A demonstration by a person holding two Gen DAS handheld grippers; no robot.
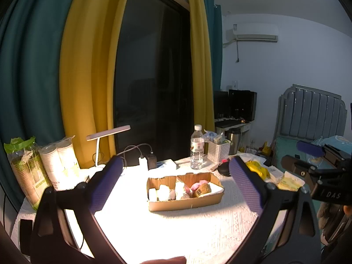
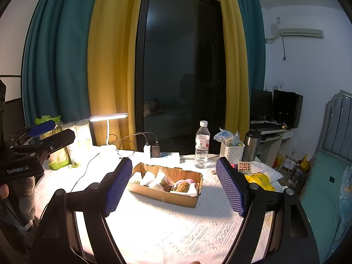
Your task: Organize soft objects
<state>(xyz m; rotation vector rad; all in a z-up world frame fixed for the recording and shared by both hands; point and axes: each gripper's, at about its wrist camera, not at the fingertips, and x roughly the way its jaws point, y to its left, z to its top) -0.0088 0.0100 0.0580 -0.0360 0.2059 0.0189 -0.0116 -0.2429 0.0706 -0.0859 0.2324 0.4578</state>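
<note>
A shallow cardboard box (image 1: 187, 204) (image 2: 180, 198) sits mid-table on the white patterned cloth. It holds several soft items: white ones at its left (image 1: 164, 192) (image 2: 146, 178), a pink one (image 1: 197, 184) (image 2: 189, 180) and a brown fuzzy one (image 1: 203, 190) (image 2: 182, 186) at its right. My left gripper (image 1: 176, 182) is open and empty, held back from the box, which shows between its blue pads (image 1: 105, 187). My right gripper (image 2: 175, 187) is open and empty, also short of the box. Each gripper shows at the edge of the other's view, the right (image 1: 312, 154) and the left (image 2: 48, 132).
A lit desk lamp (image 2: 109, 118), paper cup stacks (image 1: 59, 156), chargers (image 2: 151, 150), a water bottle (image 2: 201, 147), a white basket (image 2: 232, 151), a steel flask (image 2: 250, 146) and a yellow bag (image 2: 259, 181) ring the table's back and right. A bed (image 2: 325, 189) stands at the right.
</note>
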